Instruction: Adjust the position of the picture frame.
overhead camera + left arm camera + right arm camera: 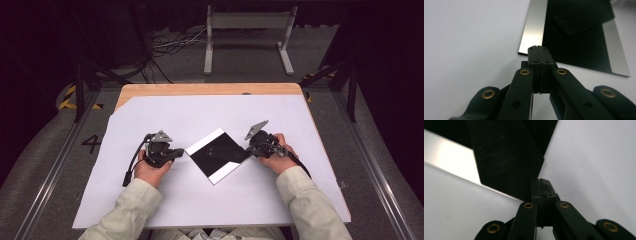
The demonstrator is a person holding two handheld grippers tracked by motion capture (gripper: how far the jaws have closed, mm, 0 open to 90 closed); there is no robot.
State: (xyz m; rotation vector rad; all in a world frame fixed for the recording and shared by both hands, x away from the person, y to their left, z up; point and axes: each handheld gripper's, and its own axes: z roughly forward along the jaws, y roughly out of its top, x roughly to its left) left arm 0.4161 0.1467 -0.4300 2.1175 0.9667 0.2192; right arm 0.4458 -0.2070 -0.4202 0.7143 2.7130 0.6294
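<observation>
The bench (150, 90), covered by a white sheet (165, 205), is carrying a black square plate (218, 155) with two silvery edge strips, lying flat and turned corner-on between the hands. The left hand-held gripper (176, 152) is resting at the plate's left corner, the right hand-held gripper (251, 146) at its right corner; both have their jaws pressed together, pinching nothing. Nudging or squaring the plate seems to be the step, so pushing low and evenly from both corners should keep it from spinning. The left gripper view is showing a small black block (584, 16) with two holes on the plate; the right gripper view is showing its bright strip (451, 162) up close.
</observation>
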